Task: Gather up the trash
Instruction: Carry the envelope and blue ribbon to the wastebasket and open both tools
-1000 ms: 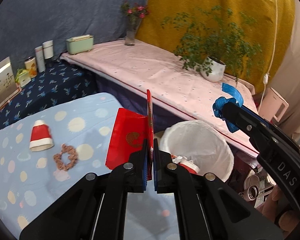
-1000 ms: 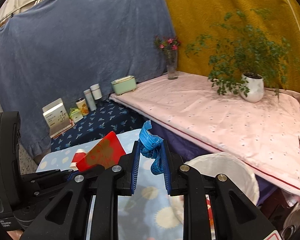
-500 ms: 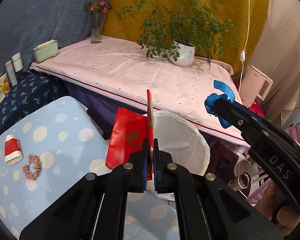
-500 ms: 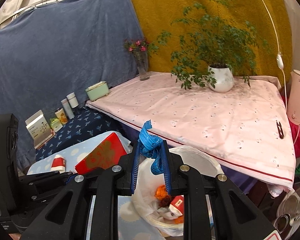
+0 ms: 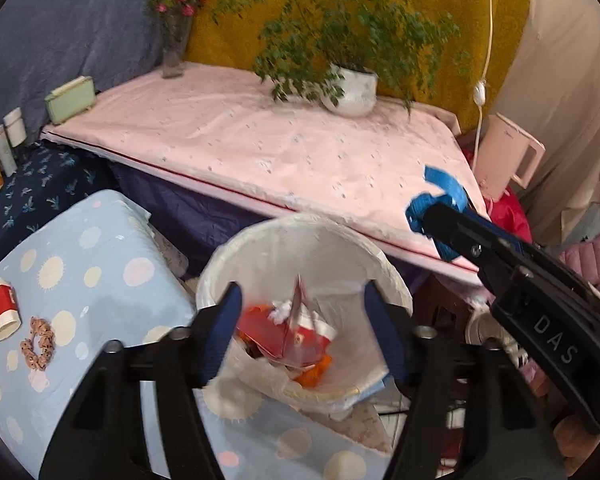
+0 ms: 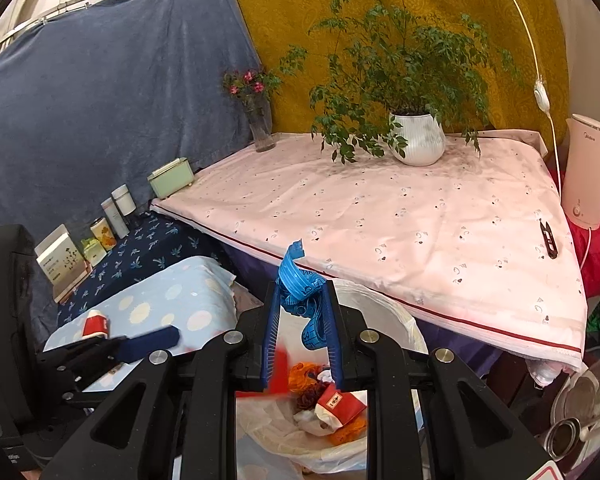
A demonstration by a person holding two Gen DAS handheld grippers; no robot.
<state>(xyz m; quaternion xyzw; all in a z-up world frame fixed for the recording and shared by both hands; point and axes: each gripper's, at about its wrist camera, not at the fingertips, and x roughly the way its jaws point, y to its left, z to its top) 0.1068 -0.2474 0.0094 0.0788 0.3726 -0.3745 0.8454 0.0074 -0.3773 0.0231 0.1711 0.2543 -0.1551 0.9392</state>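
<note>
Now over the white bag-lined bin (image 5: pixel 300 240), the left gripper (image 5: pixel 300 316) is opening, its flat red paper packet (image 5: pixel 288 332) dropping below; the right gripper (image 6: pixel 302 320) pinches crumpled blue measuring tape (image 6: pixel 300 280), which could snag and miss.

A lived-in home room, improvised rather than tidy: a blue cloth (image 6: pixel 112 92) and a mustard cloth (image 6: pixel 340 12) hang as backdrops behind a low surface under a pink sheet (image 6: pixel 380 216). On it stand a potted plant (image 6: pixel 418 142) and a flower vase (image 6: pixel 260 128) at the far side, with a pink kettle (image 6: pixel 588 172) at the right. Toiletry bottles (image 6: pixel 118 208) line the far left, and a lined waste bin (image 5: pixel 300 248) sits near.
</note>
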